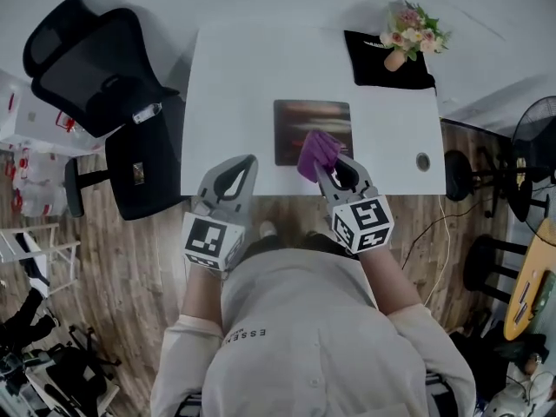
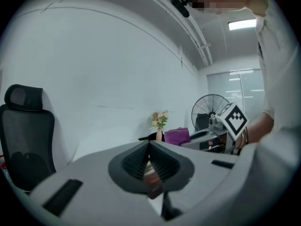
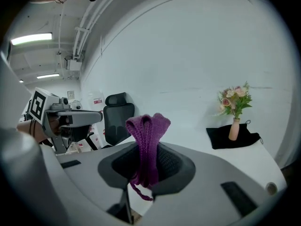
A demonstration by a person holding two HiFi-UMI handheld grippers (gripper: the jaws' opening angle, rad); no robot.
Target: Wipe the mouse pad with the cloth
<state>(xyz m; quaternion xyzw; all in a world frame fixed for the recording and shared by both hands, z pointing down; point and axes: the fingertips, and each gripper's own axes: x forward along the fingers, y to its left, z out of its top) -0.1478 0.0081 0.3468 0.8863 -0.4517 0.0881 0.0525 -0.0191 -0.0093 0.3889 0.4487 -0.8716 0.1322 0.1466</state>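
A dark mouse pad [image 1: 313, 125] lies near the front edge of the white table [image 1: 234, 76]. My right gripper [image 1: 333, 165] is shut on a purple knitted cloth [image 1: 318, 152], which hangs over the pad's near edge. In the right gripper view the cloth [image 3: 146, 126] stands bunched up out of the closed jaws of that gripper [image 3: 149, 149]. My left gripper [image 1: 247, 162] hovers at the table's front edge, left of the pad, shut and holding nothing. In the left gripper view that gripper [image 2: 150, 147] points across the table, and the cloth [image 2: 177, 135] shows further off.
A black office chair [image 1: 109, 68] stands at the table's left. A flower vase [image 1: 407, 35] sits on a black fabric [image 1: 378, 68] at the back right corner. A cable hole [image 1: 423, 161] is near the front right. A fan [image 1: 537, 137] and stools stand to the right.
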